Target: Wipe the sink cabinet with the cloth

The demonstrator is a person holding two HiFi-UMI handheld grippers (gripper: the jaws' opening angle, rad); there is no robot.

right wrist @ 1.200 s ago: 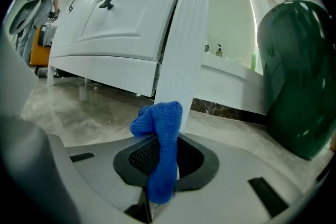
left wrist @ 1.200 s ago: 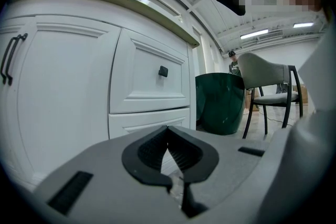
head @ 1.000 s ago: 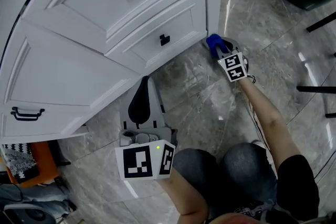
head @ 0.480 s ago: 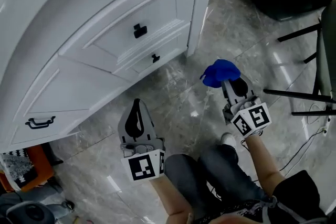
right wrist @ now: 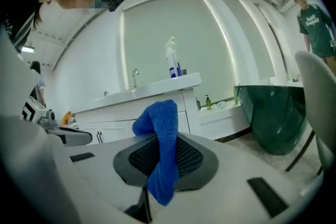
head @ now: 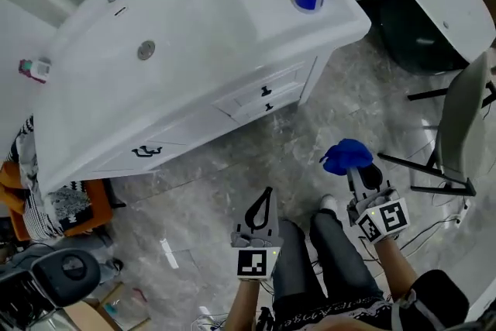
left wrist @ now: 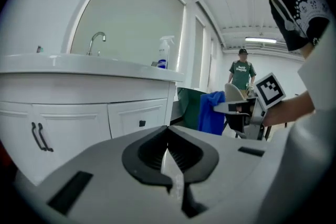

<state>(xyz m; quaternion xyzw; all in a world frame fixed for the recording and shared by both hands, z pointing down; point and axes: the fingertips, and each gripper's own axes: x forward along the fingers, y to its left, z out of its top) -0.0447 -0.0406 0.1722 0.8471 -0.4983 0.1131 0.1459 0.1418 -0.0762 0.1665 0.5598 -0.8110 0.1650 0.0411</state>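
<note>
Hiding tips of right tongs (right wrist: 157,157), pinched blue cloth (head: 346,155)

The left gripper (head: 267,196) is held low and pointed forward, with its jaws pressed together and nothing between them. The right gripper (head: 358,170) is held out further to the right, and a blue cloth (head: 346,155) is pinched between its jaws.
</note>
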